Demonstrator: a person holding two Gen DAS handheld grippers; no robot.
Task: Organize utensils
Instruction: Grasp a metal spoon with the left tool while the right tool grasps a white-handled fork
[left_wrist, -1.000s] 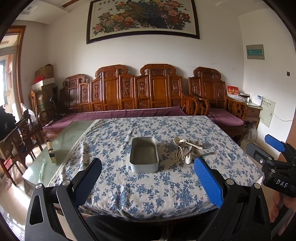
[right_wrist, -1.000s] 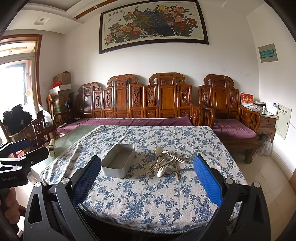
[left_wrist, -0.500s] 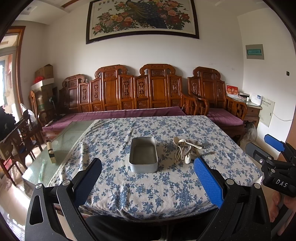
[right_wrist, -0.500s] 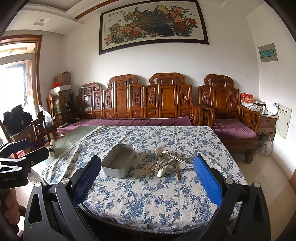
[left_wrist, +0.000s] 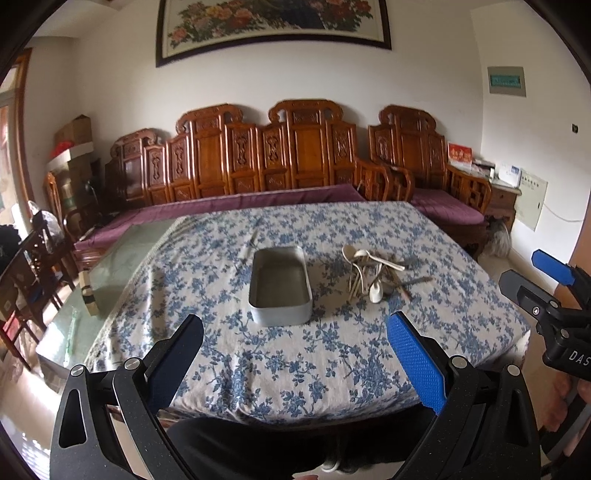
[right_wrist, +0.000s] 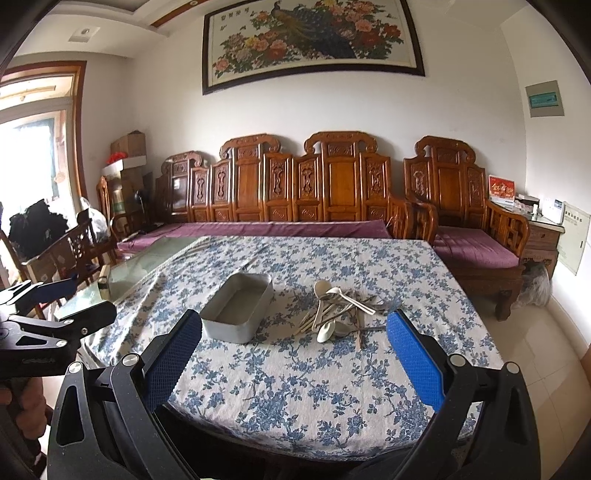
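Left and right wrist views of a dining tabletop (left_wrist: 332, 373) covered by a white cloth with a blue floral print. The left gripper (left_wrist: 295, 332) is held above the near edge of the tabletop, its two fingers spread wide apart with nothing between them; the blue ribbed pad of one finger (left_wrist: 415, 363) faces inward. The right gripper (right_wrist: 293, 332) is likewise held over the near edge with its fingers wide apart and empty. In the left wrist view the right gripper appears at the right margin (left_wrist: 550, 284), beside the table and clear of it; in the right wrist view the left gripper appears at the left margin (right_wrist: 55, 306).

A rectangular metal tin (left_wrist: 280, 282) with rounded corners sits near the centre of the tabletop, open side up, nothing visible inside it. Just to its right, not touching it, lies a loose pile of utensils (left_wrist: 376, 273): several white ceramic spoons crossed over one another, mixed with chopstick-like sticks and darker metal pieces that are too small to identify. Both grippers are well short of the tin (right_wrist: 238, 308) and the pile (right_wrist: 340, 310).

Behind the tabletop stands a carved wooden sofa (right_wrist: 306, 184) with purple cushions, and above it a framed peacock-and-flower painting (right_wrist: 310, 40) hangs on the white wall.
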